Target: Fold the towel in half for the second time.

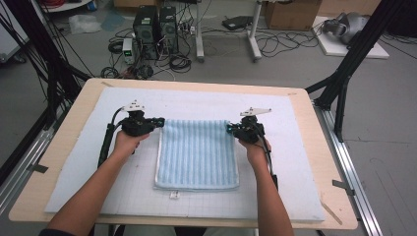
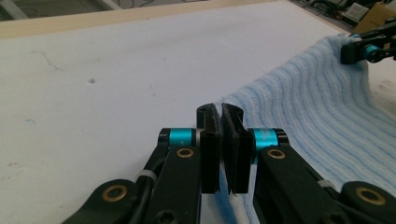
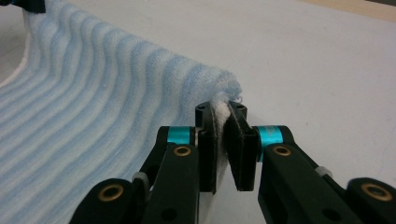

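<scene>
From above, the blue towel (image 1: 196, 155) lies mid-bench, each tool pinching a far corner; the left tool (image 2: 220, 112) looks clamped on little cloth, the right tool (image 3: 221, 112) on a tuft, so either corner could slip when lifted.

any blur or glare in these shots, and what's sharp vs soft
High view: even, soft light, no glare, towel stripes sharp. Left gripper view: close fingers slightly soft, far towel corner softer, white mat bright but not blown out. Right gripper view: pinched towel edge crisp, far end blurred.
</scene>
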`<state>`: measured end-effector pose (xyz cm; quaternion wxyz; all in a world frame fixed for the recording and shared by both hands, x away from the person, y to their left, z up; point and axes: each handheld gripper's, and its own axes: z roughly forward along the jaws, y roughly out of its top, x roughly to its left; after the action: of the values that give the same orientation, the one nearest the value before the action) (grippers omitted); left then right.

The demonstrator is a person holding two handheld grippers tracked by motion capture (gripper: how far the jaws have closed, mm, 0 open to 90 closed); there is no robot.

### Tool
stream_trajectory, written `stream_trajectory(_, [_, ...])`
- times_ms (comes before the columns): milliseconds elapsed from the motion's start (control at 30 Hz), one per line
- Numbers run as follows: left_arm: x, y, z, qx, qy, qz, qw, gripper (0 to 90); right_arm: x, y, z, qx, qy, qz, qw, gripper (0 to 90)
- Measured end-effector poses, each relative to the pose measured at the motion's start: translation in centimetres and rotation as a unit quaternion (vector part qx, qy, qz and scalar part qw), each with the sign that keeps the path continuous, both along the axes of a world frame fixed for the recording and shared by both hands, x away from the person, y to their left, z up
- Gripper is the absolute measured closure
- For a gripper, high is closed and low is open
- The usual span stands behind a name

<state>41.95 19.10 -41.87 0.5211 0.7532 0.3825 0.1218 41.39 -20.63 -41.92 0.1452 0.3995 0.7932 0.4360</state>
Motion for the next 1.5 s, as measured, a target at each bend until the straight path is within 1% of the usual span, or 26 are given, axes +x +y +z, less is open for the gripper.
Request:
stream_trajectory(67, [-0.4,0.0,0.3,-0.002,-0.008,-0.002,1.0,85.5,-0.3,-0.1,0.2,-0.002,0.0,0.002,1.0,83.3])
stream_trajectory(167, [-0.9,0.0,0.2,0.001,-0.007,-0.004,1.0,85.5,-0.7,-0.3,0.5,-0.001,-0.003,0.005,1.0,83.3])
stream_trajectory(233, [-1.5,0.1,-0.1,-0.004,-0.004,-0.005,1.0,85.5,-1.1,-0.2,0.8,0.0,-0.006,0.008,1.0,83.3])
stream_trajectory(267, [-1.7,0.2,-0.2,-0.003,-0.004,-0.006,1.0,85.5,-1.3,-0.2,0.8,0.0,-0.01,0.01,0.9999,83.3])
stream_trajectory(300, [-2.0,0.2,-0.3,-0.007,-0.007,-0.006,0.9999,85.5,-1.4,-0.2,0.8,0.0,-0.009,0.012,0.9999,83.3])
stream_trajectory(367, [-2.6,0.2,-0.4,-0.013,-0.007,-0.008,0.9999,85.5,-1.9,-0.2,0.8,-0.002,-0.008,0.014,0.9999,83.3])
stream_trajectory(433, [-3.2,0.2,-0.3,-0.013,-0.005,-0.014,0.9998,85.5,-2.4,-0.4,0.7,0.004,-0.012,0.015,0.9998,83.3])
stream_trajectory(500, [-3.9,0.2,-0.3,-0.019,-0.012,-0.017,0.9996,85.5,-2.9,-0.4,0.8,0.003,-0.009,0.02,0.9997,83.2])
stream_trajectory(533, [-4.3,0.1,-0.3,-0.021,-0.013,-0.019,0.9995,85.5,-3.2,-0.3,0.9,0.001,-0.012,0.023,0.9997,83.2])
stream_trajectory(567, [-4.6,0.1,-0.3,-0.021,-0.015,-0.023,0.9994,85.5,-3.6,-0.4,1.0,0.003,-0.019,0.025,0.9995,83.2])
stream_trajectory(600, [-5.0,0.1,-0.3,-0.025,-0.015,-0.026,0.9993,85.5,-3.9,-0.4,1.0,0.005,-0.021,0.027,0.9994,83.2])
stream_trajectory(700, [-6.1,0.1,-0.4,-0.023,-0.02,-0.035,0.9989,85.5,-5.0,-0.5,0.9,0.005,-0.024,0.033,0.9992,83.1])
stream_trajectory(733, [-6.5,0.1,-0.5,-0.024,-0.021,-0.037,0.9988,85.5,-5.4,-0.6,0.8,0.007,-0.023,0.034,0.9991,83.0])
stream_trajectory(833, [-7.5,0.2,-0.6,-0.025,-0.025,-0.041,0.9986,85.5,-6.7,-0.8,0.7,0.014,-0.03,0.037,0.9988,83.0])
stream_trajectory(900, [-8.2,0.2,-0.7,-0.029,-0.026,-0.042,0.9983,85.5,-7.5,-0.8,0.6,0.014,-0.032,0.037,0.9987,82.9])
stream_trajectory(1000, [-9.2,0.3,-1.0,-0.028,-0.026,-0.045,0.9983,85.5,-8.4,-1.0,0.3,0.015,-0.032,0.038,0.9986,82.8])
stream_trajectory(1033, [-9.6,0.3,-1.1,-0.025,-0.027,-0.048,0.9982,85.4,-8.7,-1.1,0.2,0.018,-0.029,0.037,0.9987,82.7])
stream_trajectory(1100, [-10.3,0.2,-1.3,-0.019,-0.031,-0.052,0.998,85.5,-9.3,-1.1,0.0,0.017,-0.034,0.038,0.9985,82.7])
stream_trajectory(1267, [-11.9,0.1,-1.4,-0.016,-0.039,-0.065,0.997,85.4,-10.9,-1.3,-0.7,0.021,-0.033,0.038,0.9985,82.7])
stream_trajectory(1300, [-12.3,0.0,-1.5,-0.018,-0.04,-0.067,0.9968,85.4,-11.2,-1.4,-0.8,0.023,-0.032,0.037,0.9985,82.7])
stream_trajectory(1433, [-13.1,0.1,-1.6,-0.01,-0.044,-0.071,0.9965,85.3,-12.3,-1.6,-1.1,0.022,-0.037,0.039,0.9983,82.5])
stream_trajectory(1500, [-13.6,0.2,-1.6,-0.01,-0.043,-0.074,0.9963,85.3,-12.8,-1.6,-1.1,0.024,-0.038,0.04,0.9982,82.5])
